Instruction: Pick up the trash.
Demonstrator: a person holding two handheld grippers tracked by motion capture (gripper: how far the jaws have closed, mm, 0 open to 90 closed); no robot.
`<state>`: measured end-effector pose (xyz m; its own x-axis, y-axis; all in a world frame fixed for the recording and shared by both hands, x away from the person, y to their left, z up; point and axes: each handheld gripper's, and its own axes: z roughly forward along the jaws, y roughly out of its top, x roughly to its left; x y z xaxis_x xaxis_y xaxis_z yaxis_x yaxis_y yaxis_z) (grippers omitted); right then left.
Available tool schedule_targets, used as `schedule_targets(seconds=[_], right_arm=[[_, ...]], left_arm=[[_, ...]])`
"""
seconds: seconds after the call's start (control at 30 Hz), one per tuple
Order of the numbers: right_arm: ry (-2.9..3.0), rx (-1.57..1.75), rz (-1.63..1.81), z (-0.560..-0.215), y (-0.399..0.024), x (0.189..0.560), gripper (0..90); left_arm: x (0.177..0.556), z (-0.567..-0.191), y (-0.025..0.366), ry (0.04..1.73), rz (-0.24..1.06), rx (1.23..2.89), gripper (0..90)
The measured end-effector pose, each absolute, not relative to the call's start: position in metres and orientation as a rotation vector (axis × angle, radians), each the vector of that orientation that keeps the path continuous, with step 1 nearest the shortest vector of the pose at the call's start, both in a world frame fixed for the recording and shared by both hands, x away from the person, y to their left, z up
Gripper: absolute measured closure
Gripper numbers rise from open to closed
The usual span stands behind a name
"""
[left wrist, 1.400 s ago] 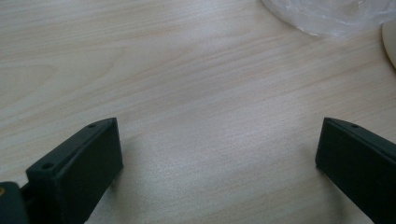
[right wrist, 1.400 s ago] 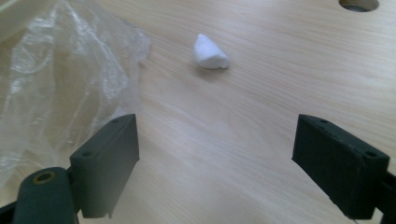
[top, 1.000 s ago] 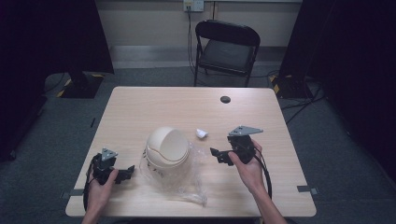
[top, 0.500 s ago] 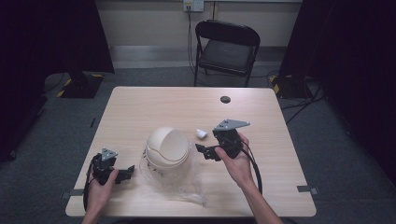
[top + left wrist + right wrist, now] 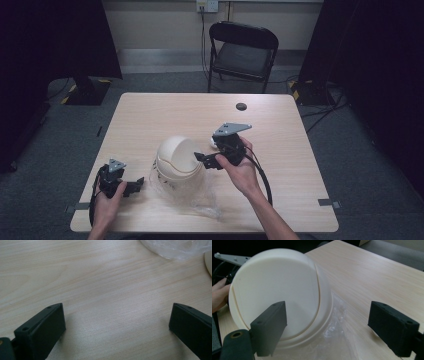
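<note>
We held the right gripper wide open beside the white bowl, and the left gripper was open too.

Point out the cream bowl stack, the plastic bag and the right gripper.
cream bowl stack (image 5: 177, 160), high view, on its domed side.
plastic bag (image 5: 337, 340), right gripper view, on the crinkled film below the bowls.
right gripper (image 5: 204, 160), high view, midway between its open jaws.

Count, table: 1 stack of cream bowls, bowl number not resolvable; 1 clear plastic bag; 1 small white object; 1 black disc, far right. 2 handheld grippers: left gripper, right gripper. Beyond table: 1 folding chair.
</note>
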<state>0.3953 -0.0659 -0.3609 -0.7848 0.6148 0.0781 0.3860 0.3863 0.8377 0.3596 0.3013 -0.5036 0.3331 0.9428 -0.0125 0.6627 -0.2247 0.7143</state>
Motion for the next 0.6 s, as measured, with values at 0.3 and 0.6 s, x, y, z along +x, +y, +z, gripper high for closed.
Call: schedule_targets(seconds=[0.3,0.6], right_arm=[[2.457,0.888,1.294,-0.378,-0.055,0.403,14.8],[2.469,0.908,1.279,-0.386,-0.047,0.41,14.2]], left_arm=[[0.36,-0.504,0.301,1.403,0.576,1.977,0.0],[0.36,-0.504,0.301,1.405,0.576,1.975,0.0]])
